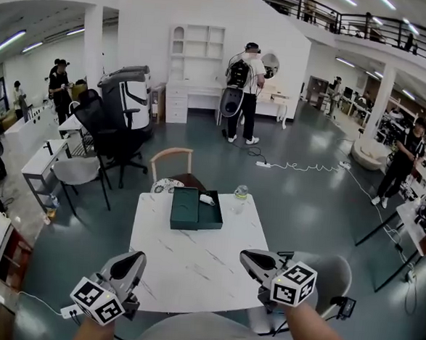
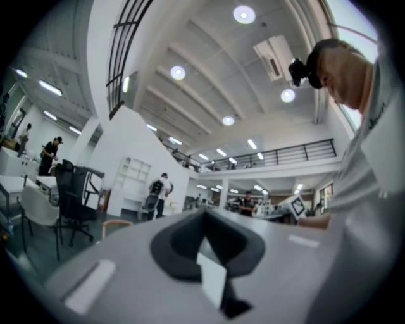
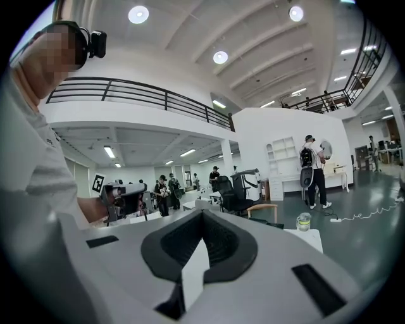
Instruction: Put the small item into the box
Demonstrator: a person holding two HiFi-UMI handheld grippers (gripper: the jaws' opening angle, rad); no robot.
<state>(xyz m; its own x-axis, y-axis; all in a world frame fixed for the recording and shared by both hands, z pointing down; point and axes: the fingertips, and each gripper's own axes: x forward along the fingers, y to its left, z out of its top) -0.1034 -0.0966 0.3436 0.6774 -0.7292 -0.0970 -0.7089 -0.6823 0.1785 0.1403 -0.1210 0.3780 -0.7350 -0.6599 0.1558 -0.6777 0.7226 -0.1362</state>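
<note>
Left gripper (image 1: pixel 135 259): low at the near left, just off the table's near edge; its jaws are pressed together with nothing between them.
Table (image 1: pixel 191 273): white, square-cornered top straight ahead, bare across its near half.
Box (image 1: pixel 185 209): dark green, lying open in two halves at the table's far edge, well apart from both grippers.
Small item (image 1: pixel 207 199): white, at the far right of the box, on or in the shallower right half; it is too small to tell which, or whether it rests on the rim.
Jar (image 1: pixel 241 193): just right of the box, near the far edge.
Right gripper (image 1: pixel 247 257): over the table's near right corner; its jaws are fully closed and hold nothing.
Risk, grip: closed jaws cannot take the item; reaching in before they part would likely push it along or off the rim.
Risk, reach: the item sits far across the table, so a long stretch may blur aim and nudge the box toward the far edge.
Risk, neighbour: the jar stands close by; a wide sweep from the right could tip it.
Materials, table: smooth, pale, faintly veined like marble, probably slippery.
Materials, box: matte, flat-sided, rectangular, seemingly rigid.
Materials, item: small, pale, rounded, probably light.
Materials, jar: clear, round.
Materials, grippers: grey moulded shells with dark ribbed pads.
</note>
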